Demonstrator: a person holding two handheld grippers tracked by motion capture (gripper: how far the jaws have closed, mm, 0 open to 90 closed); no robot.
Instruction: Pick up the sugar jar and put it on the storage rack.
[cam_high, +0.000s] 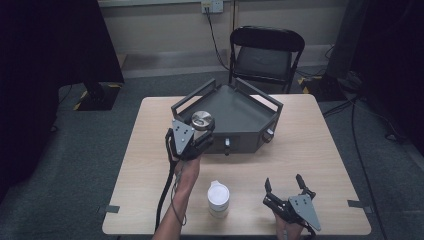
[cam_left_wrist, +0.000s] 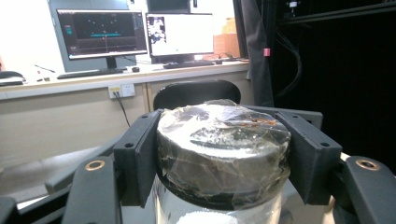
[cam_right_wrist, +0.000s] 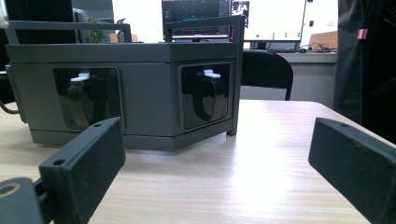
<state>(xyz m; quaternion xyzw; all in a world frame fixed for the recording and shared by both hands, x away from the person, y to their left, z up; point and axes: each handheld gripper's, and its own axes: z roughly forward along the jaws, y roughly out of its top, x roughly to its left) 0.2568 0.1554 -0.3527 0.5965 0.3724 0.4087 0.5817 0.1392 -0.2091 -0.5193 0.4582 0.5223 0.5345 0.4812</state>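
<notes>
Evidently the left gripper (cam_high: 200, 134) clamps a clear jar by its film-wrapped metal lid (cam_left_wrist: 223, 151), held above the table (cam_high: 150, 160) at the grey tray's (cam_high: 240, 117) front edge; it looks rigid, possibly slick, best gripped at the lid's sides, while the right gripper (cam_high: 285, 186) rests wide open, and no writing is legible.

From above my side, the high view looks forward and down on the pale wooden table (cam_high: 300, 150). My left camera sits close behind a film-wrapped metal lid (cam_left_wrist: 223, 144), facing the black folding chair (cam_left_wrist: 196, 93). My right camera looks low across the tabletop at the dark grey angular metal tray (cam_right_wrist: 140, 93), shared with the high view.
</notes>
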